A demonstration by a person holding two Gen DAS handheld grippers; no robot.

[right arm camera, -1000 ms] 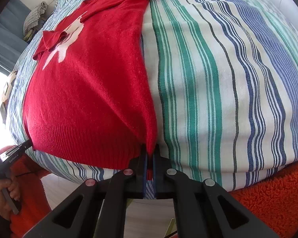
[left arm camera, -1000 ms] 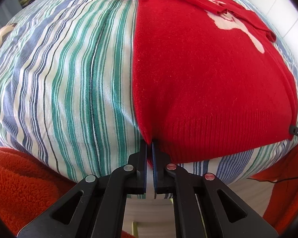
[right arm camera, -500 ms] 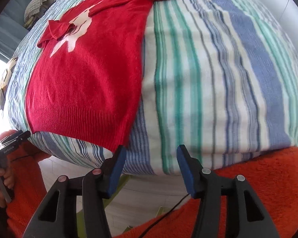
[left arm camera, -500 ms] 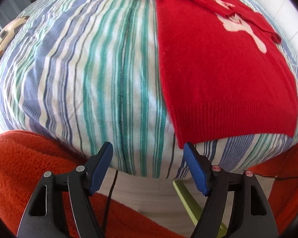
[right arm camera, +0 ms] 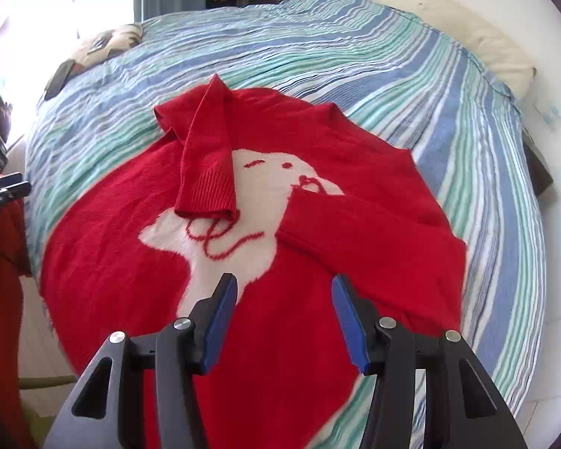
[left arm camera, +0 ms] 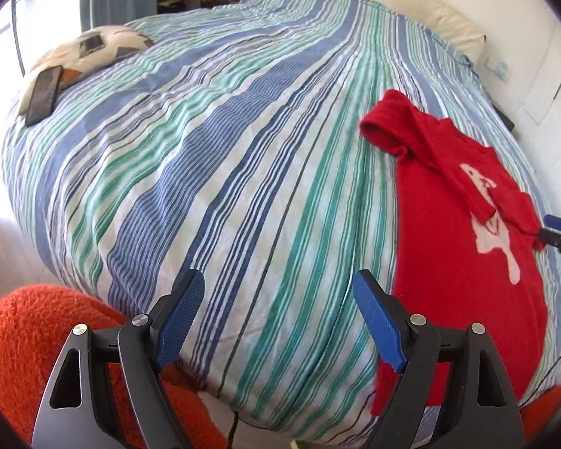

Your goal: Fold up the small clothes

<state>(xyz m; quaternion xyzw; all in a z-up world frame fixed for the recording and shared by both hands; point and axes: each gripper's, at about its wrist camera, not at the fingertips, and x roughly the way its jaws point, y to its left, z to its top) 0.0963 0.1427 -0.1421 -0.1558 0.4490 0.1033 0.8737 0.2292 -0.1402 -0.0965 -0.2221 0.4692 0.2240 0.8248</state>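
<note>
Red sweater (right arm camera: pixel 318 247) lies flat on the striped bedcover (left arm camera: pixel 213 172), front up, white animal shape on the chest. Both sleeves are folded in across the front: one sleeve (right arm camera: pixel 209 157) runs down over the white shape with its ribbed cuff ending on it, a loose red thread (right arm camera: pixel 220 239) trailing from the cuff; the other sleeve crosses in from the opposite side. No container in view; nothing sits on the sweater apart from its own sleeves.

Right gripper (right arm camera: pixel 284 318): jaws spread apart, blue pads bare, gripping nothing. It hovers over the lower body of the sweater, just short of the white shape; contact with the fabric can't be judged.

Left gripper (left arm camera: pixel 276 321): jaws spread wide, gripping nothing. It is over bare bedcover beside the sweater; the sweater's side edge (left arm camera: pixel 463 262) runs just past one finger, which overlaps the hem corner in this view.

Relative to the sweater: a patterned pillow (left arm camera: pixel 89 48) with a dark phone (left arm camera: pixel 43 93) next to it is well apart at the far corner of the bed; a cream pillow (right arm camera: pixel 430 22) lies beyond the collar end. Fuzzy orange fabric (left arm camera: pixel 33 344) shows at the near bed edge, behind the left gripper.
</note>
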